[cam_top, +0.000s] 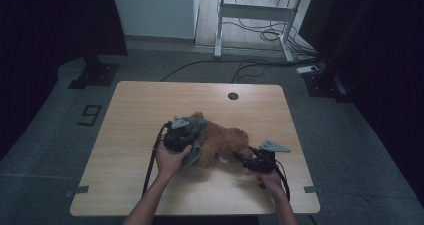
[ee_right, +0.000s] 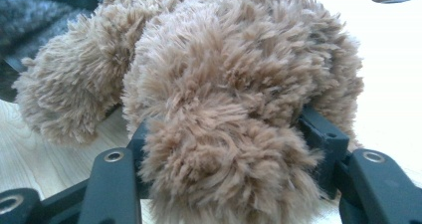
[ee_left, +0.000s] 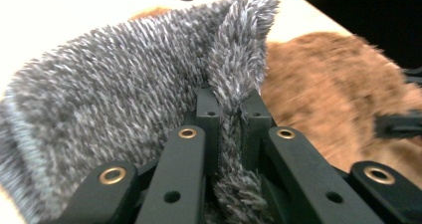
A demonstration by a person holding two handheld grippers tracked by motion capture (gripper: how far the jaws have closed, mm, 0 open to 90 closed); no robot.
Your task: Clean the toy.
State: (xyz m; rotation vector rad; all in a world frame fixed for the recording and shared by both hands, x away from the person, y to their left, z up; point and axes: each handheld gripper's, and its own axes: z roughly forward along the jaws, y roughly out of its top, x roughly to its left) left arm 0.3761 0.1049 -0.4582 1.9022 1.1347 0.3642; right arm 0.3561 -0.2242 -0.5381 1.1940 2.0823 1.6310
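Fur fills the middle of the table (cam_top: 150, 100), where a brown teddy bear (cam_top: 225, 142) lies on its side, in front of the round hole (cam_top: 233, 96). The left gripper (ee_left: 229, 119) pinches a fold of grey fuzzy cloth (ee_left: 114, 99) tight between its jaws, likely to pull this little garment on or off the bear. The cloth sits at the bear's left end, touching it. The right gripper (ee_right: 234, 149) squeezes a fat brown leg (ee_right: 224, 174) at the bear's right end, probably to keep the bear from sliding while the other hand tugs.
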